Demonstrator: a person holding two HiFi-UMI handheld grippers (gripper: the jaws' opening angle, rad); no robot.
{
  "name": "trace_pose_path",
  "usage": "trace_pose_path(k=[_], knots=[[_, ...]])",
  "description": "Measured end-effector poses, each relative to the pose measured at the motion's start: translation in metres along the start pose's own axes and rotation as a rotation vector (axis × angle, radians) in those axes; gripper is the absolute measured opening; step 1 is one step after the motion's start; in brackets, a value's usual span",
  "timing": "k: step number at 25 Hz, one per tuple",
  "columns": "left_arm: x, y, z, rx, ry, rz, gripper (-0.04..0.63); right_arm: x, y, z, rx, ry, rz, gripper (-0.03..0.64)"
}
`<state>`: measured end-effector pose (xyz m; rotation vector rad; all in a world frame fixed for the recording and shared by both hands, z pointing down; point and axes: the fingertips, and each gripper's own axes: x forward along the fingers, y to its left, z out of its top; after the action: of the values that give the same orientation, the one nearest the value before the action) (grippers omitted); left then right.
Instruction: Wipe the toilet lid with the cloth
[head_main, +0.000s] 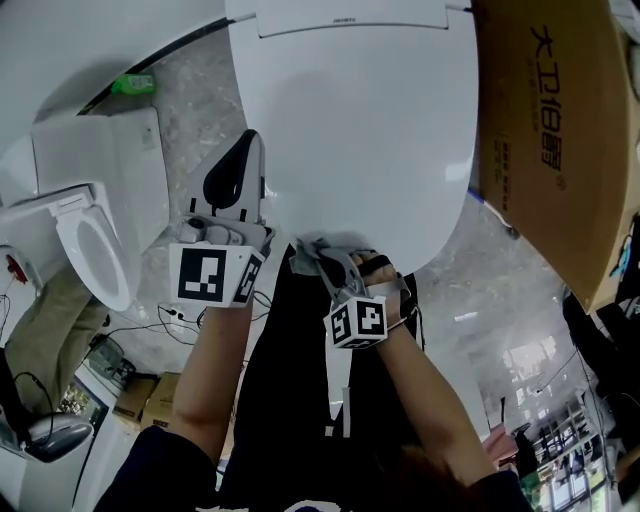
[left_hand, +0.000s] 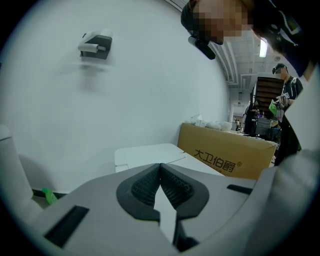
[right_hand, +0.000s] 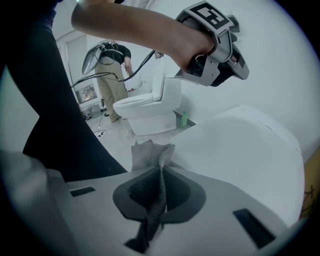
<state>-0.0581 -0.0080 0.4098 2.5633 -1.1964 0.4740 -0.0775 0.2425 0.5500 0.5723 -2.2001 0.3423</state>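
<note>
White toilet lid (head_main: 370, 130), closed, fills the centre of the head view. Grey cloth (right_hand: 150, 150) is pinched between the jaws of the right gripper (right_hand: 161, 167) at the lid's 6 o'clock rim, with a bunched end sticking out past the jaw tips. The left gripper (head_main: 250, 140), jaws pressed tip to tip on nothing, is held above the lid's 8 o'clock edge. A cardboard box (head_main: 560, 130) stands at 3 o'clock and a second toilet (head_main: 95, 240) at 9 o'clock.
</note>
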Motion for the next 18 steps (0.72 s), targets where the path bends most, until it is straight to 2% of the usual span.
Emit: trace_pose_path(k=[5, 10, 13, 15, 16, 18], knots=[[-0.001, -0.004, 0.007, -0.002, -0.011, -0.009, 0.015, -0.035, 0.009, -0.046, -0.013, 0.064, 0.022, 0.025], [-0.005, -0.003, 0.018, 0.009, -0.021, -0.015, 0.015, -0.087, -0.024, -0.114, 0.025, 0.18, -0.076, 0.025], [-0.009, -0.002, 0.025, 0.013, -0.031, -0.006, 0.015, -0.114, -0.07, -0.145, 0.072, 0.258, -0.203, 0.025], [-0.011, -0.002, 0.029, 0.016, -0.038, 0.0, 0.015, -0.132, -0.111, -0.158, 0.175, 0.281, -0.332, 0.025], [-0.012, -0.002, 0.031, 0.017, -0.041, 0.001, 0.015, -0.144, -0.135, -0.158, 0.258, 0.257, -0.409, 0.025], [-0.016, -0.003, 0.038, 0.02, -0.047, 0.003, 0.015, -0.178, -0.181, -0.143, 0.451, 0.128, -0.571, 0.025]])
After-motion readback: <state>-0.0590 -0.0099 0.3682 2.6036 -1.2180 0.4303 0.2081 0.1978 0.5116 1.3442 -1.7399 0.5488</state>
